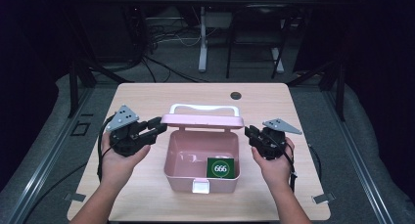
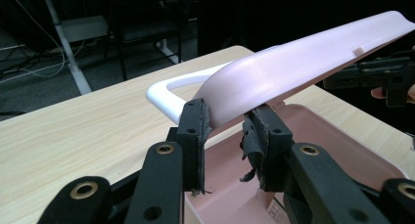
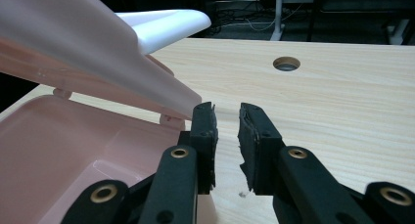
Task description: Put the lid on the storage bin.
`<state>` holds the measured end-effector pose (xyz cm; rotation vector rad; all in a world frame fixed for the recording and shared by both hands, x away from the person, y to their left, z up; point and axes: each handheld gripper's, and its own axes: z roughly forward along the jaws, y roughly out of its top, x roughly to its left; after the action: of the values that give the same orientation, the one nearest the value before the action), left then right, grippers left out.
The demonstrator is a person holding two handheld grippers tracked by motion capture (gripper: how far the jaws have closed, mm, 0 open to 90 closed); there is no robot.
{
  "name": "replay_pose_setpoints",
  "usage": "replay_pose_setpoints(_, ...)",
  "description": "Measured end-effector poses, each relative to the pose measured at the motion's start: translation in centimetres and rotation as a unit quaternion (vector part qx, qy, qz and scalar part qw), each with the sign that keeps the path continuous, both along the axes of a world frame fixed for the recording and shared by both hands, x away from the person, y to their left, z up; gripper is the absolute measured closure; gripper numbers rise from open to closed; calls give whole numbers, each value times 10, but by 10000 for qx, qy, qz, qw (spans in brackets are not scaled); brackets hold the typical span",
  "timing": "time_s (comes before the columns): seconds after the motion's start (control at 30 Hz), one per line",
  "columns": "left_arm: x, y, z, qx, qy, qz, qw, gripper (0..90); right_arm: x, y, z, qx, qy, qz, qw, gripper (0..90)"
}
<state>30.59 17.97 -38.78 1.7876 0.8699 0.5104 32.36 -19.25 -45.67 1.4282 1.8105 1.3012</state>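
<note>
A pink box (image 1: 172, 166) stands in the middle of the table, its lid (image 1: 205, 120) raised partway and a white handle (image 1: 204, 108) along the lid's far edge. A green card (image 1: 220, 168) marked 666 lies inside at the front right. My left gripper (image 1: 159, 125) is at the lid's left corner. In the left gripper view the left gripper (image 2: 227, 121) is shut on the edge of the lid (image 2: 303, 62). My right gripper (image 1: 249, 132) sits just off the lid's right corner. In the right gripper view the right gripper (image 3: 226, 114) is slightly open with nothing between the jaws, beside the lid (image 3: 73, 53).
The light wooden table (image 1: 147, 97) has a round cable hole (image 1: 236, 95) behind the box. A white latch (image 1: 200, 186) hangs on the box's front wall. Bare tabletop lies to both sides of the box. Dark floor, cables and desk legs lie beyond the far edge.
</note>
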Motion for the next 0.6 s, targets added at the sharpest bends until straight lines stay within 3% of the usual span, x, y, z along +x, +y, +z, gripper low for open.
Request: replay_pose_setpoints(0.6, -11, 3, -9, 4, 74, -95, 9999, 678, 2, -1, -1, 28, 22, 29, 10000, 684)
